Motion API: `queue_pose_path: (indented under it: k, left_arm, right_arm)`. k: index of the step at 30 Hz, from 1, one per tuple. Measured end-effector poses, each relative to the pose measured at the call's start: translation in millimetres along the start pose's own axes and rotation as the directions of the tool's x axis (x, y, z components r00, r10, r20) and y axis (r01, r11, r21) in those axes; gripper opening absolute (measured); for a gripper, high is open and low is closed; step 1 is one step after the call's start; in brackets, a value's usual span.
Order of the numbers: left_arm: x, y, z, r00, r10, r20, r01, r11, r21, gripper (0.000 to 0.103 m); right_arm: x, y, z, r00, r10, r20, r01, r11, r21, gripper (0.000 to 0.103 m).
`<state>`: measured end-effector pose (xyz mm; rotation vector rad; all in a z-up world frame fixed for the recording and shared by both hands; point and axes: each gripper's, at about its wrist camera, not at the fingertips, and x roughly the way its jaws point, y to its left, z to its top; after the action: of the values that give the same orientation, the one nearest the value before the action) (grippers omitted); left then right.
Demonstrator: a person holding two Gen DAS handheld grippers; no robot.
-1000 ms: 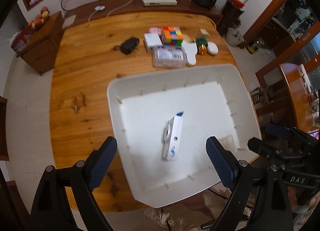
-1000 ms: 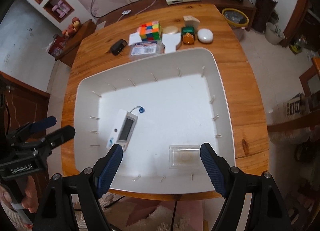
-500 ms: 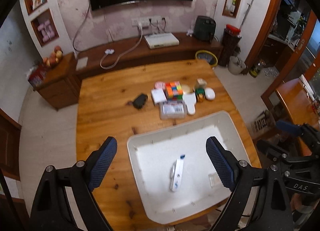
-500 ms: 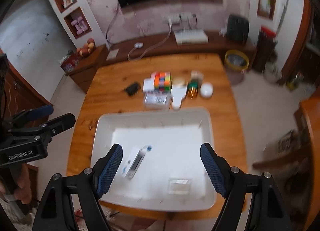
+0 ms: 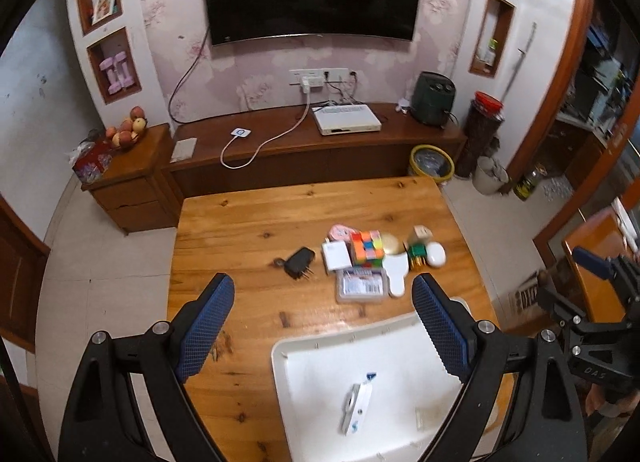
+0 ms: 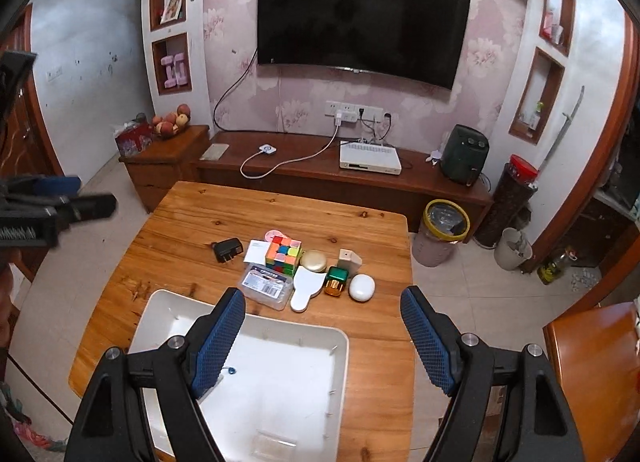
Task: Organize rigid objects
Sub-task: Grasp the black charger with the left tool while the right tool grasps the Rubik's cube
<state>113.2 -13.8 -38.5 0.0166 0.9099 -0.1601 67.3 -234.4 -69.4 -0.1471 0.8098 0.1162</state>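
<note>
Above a wooden bench (image 5: 248, 229): left gripper (image 5: 324, 326) and right gripper (image 6: 322, 336), fingers spread wide, holding nothing. Near, a white tray (image 6: 280, 374) with a white device (image 5: 356, 408). Farther, clustered: puzzle cube (image 6: 284, 254), black charger (image 5: 299, 262), clear case (image 6: 266, 286).

Behind the white tray (image 6: 340, 346) on the orange-brown wood table (image 6: 180, 234): a many-coloured cube (image 6: 283, 255), black charger (image 6: 228, 250), green-gold sharpener (image 6: 336, 281), white oval case (image 6: 361, 287).

Black tool (image 5: 323, 326) frames, blue cross-hatched pads (image 6: 427, 344), silver screws (image 5: 485, 326).
</note>
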Motion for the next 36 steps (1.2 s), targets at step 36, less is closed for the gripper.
queue_pose_path:
  k: [36]
  left_arm:
    - [283,92,6,0.892,0.039,-0.45,-0.208,0.92,-0.333,0.092]
  right_arm:
    - [350,39,47,0.825,0.192,-0.531,-0.047,0.961,0.274,0.081]
